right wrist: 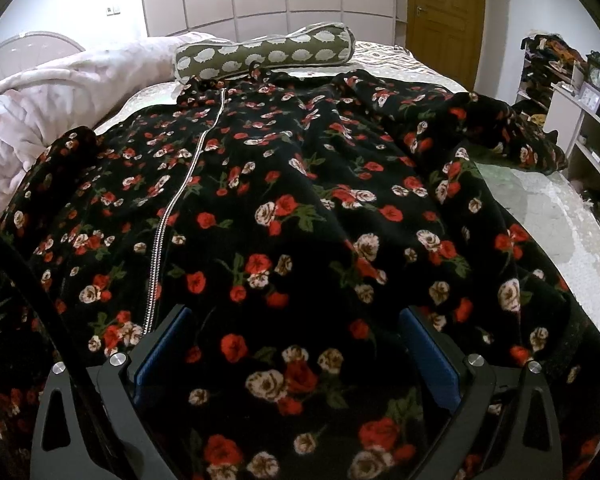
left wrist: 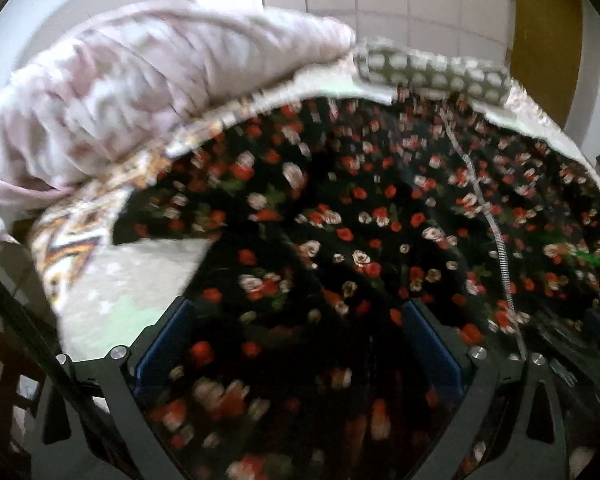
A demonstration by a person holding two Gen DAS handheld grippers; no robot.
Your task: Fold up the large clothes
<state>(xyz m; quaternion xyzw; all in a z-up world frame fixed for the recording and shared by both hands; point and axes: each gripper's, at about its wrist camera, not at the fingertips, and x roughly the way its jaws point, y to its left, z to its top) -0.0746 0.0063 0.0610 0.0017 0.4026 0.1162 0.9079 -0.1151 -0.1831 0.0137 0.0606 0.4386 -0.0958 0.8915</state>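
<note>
A large black fleece garment (right wrist: pixel 300 184) printed with red and white roses lies spread front-up on a bed, its silver zipper (right wrist: pixel 188 184) running away from me. One sleeve (right wrist: pixel 512 128) stretches to the right. My right gripper (right wrist: pixel 296 354) is open, low over the garment's near end, with fabric lying between the blue pads (right wrist: pixel 160 352). In the blurred left wrist view the same garment (left wrist: pixel 340 200) fills the frame, with its zipper (left wrist: pixel 496 232) at the right. My left gripper (left wrist: pixel 298 344) is open too, with cloth lying between its fingers.
An olive bolster pillow (right wrist: pixel 264 56) with white shapes lies across the bed's far end. A bunched pink quilt (right wrist: pixel 40 112) sits at the left. Pale bed sheet (right wrist: pixel 548 208) shows on the right, with cluttered shelves (right wrist: pixel 580 120) beyond. A black cable (right wrist: pixel 32 280) crosses the lower left.
</note>
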